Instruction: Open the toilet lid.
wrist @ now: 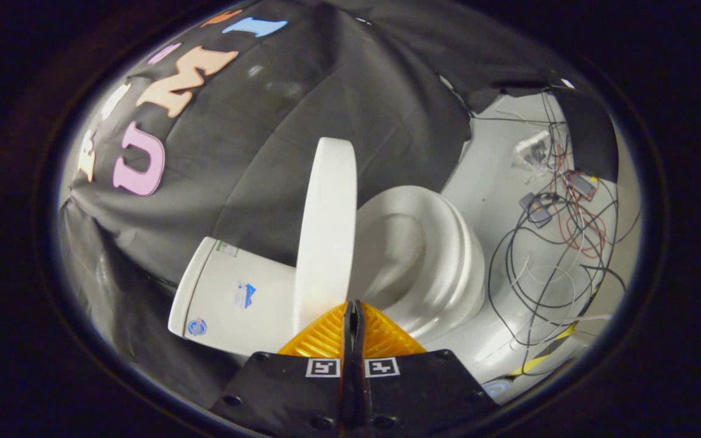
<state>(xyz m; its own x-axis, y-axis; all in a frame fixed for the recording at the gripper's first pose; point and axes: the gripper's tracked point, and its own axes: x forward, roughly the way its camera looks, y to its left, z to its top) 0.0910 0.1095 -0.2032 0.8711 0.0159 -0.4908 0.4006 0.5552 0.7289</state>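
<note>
Black cloth drapes the booth's wall [277, 134] behind a white toilet, and pale floor [496, 182] shows off to one side, strewn with a tangle of wires [551, 243] and small dark parts. The toilet lid [326, 231] stands raised, seen nearly edge-on, between the tank [235, 298] and the seat [442, 243], so the bowl's hollow [393, 255] lies uncovered. The gripper [352, 307] sits just before the lid's lower edge, its orange fingers [326, 337] pressed together with only a thin dark slit between them and nothing held. The tips seem to touch the lid's edge, though the view is too close to be sure.
</note>
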